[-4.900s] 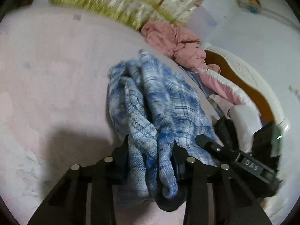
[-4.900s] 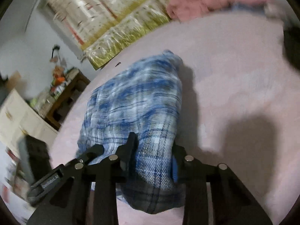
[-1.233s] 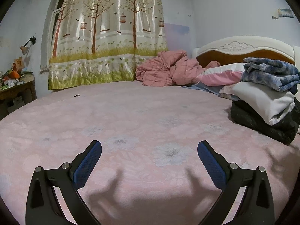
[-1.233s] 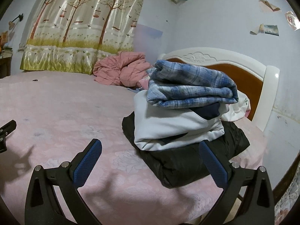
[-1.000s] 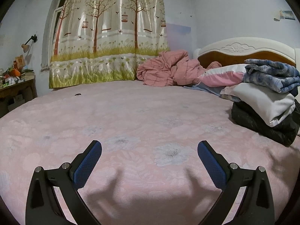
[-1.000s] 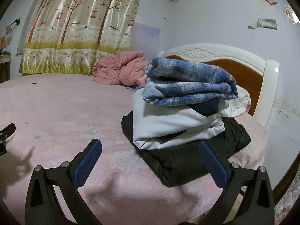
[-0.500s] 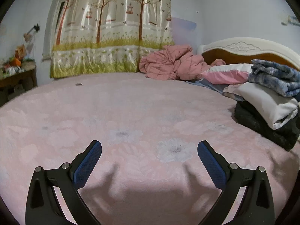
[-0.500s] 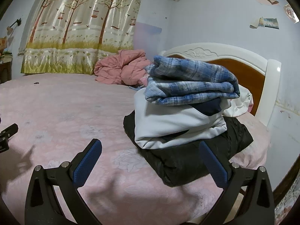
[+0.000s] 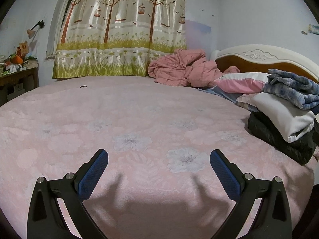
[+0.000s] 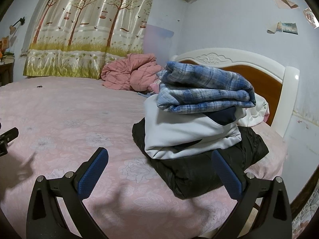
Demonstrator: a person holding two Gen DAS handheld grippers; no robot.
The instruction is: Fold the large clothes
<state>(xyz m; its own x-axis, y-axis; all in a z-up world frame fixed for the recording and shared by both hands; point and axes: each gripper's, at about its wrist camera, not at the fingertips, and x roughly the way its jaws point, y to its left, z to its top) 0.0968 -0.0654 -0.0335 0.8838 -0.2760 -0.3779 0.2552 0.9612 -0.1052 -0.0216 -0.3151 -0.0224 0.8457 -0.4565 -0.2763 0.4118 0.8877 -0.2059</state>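
A folded blue plaid shirt [image 10: 203,88] lies on top of a stack, over a folded white garment [image 10: 185,133] and a folded black garment [image 10: 209,169], on the pink bed [image 10: 69,119]. The stack also shows at the right edge of the left wrist view [image 9: 289,107]. My right gripper [image 10: 159,157] is open and empty, just in front of the stack. My left gripper [image 9: 158,159] is open and empty, low over the bare pink bedspread [image 9: 139,123].
A crumpled pink quilt [image 9: 183,69] and a pink-and-white pillow [image 9: 241,81] lie by the white headboard [image 9: 259,55]. A tree-print curtain [image 9: 121,29] hangs behind the bed. A cluttered side table [image 9: 18,71] stands at far left. The bed's edge is near the right gripper [image 10: 275,171].
Both grippers held the blue plaid shirt 4.9 s ago; it now lies on the stack and both are open. In the last second both views shifted only slightly.
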